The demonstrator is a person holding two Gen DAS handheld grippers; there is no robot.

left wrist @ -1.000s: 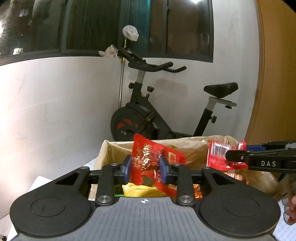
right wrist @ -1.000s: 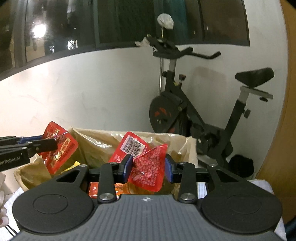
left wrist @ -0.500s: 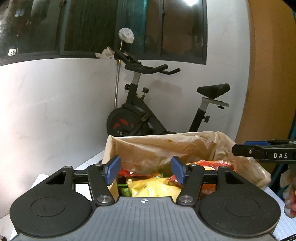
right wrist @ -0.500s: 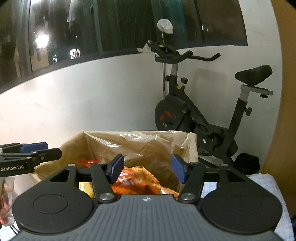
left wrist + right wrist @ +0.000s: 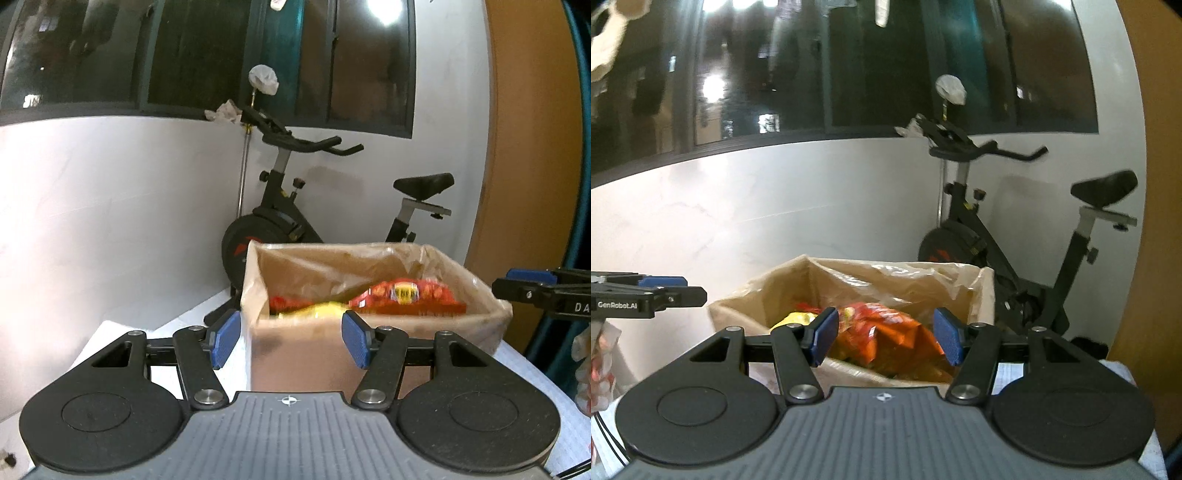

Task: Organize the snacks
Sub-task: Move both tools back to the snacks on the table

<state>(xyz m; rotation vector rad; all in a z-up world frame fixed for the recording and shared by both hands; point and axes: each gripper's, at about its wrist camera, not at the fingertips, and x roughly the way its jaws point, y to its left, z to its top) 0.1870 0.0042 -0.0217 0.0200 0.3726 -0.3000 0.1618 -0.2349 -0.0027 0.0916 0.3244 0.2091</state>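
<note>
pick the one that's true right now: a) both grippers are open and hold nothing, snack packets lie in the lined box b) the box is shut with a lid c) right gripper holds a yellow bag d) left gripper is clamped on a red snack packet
a: the left gripper and the right gripper both stand open with nothing between their pads, and red and yellow snack packets lie inside the open plastic-lined cardboard box.

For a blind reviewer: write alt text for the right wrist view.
The open right gripper, holding nothing, faces a plastic-lined cardboard box filled with red and orange snack packets and a yellow one. The left gripper pokes in from the left edge, and an exercise bike stands against the white wall behind.
</note>
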